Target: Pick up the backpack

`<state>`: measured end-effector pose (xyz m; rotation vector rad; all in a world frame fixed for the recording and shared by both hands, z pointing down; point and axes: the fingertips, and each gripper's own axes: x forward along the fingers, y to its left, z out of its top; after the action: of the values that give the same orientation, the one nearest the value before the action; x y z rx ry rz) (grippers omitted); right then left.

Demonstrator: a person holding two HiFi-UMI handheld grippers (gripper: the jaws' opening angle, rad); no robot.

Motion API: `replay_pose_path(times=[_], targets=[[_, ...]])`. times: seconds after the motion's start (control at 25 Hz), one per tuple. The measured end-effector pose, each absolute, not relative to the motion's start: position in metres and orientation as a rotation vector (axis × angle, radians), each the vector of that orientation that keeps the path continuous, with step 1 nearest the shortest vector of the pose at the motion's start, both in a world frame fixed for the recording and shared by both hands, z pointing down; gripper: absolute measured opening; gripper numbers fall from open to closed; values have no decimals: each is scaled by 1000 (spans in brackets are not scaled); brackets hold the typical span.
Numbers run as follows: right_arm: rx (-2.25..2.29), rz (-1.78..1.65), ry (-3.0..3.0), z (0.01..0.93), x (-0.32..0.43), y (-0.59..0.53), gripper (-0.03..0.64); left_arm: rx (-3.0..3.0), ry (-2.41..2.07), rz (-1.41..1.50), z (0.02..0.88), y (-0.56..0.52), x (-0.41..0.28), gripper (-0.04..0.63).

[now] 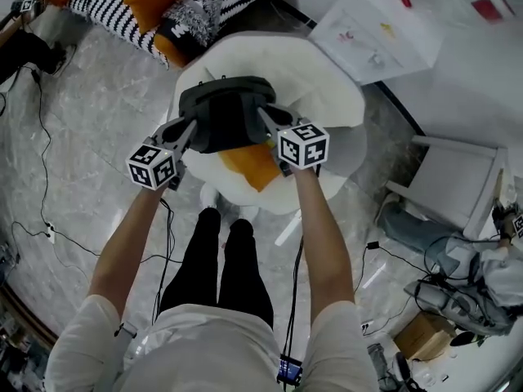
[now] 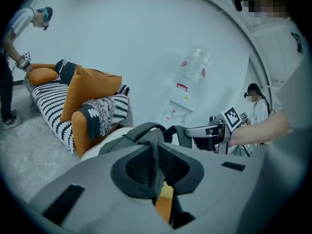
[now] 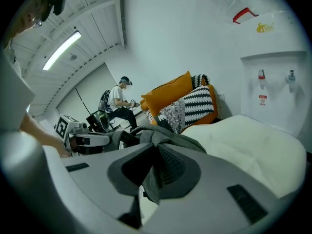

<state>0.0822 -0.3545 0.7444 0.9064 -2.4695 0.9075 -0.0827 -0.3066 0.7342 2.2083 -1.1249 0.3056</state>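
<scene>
Both clamped! The left gripper (image 2: 156,172) and right gripper (image 3: 153,172) each pinch a fold of the dark grey fabric backpack (image 1: 225,117) over the round white padded seat (image 1: 327,88). Best lifted evenly, both sides level, so neither fold slips.

One backpack (image 1: 225,114), two grippers (image 1: 192,127) (image 1: 265,114), one white chair (image 1: 331,88), one striped sofa (image 1: 106,6), one water dispenser (image 3: 273,89).

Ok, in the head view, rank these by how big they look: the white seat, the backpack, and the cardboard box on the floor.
Largest to smallest, as they look:
1. white seat
2. backpack
3. cardboard box
The box lies on the floor, farther from the camera, so it may look smaller than it is.
</scene>
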Motion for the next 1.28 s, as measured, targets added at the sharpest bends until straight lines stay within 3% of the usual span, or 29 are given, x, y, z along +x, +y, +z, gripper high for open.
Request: replay_pose_path(times=[1.28], targets=[[968,845,-2636,571,113,-268,34,2368,-1139,271,561,-241,-56,31]])
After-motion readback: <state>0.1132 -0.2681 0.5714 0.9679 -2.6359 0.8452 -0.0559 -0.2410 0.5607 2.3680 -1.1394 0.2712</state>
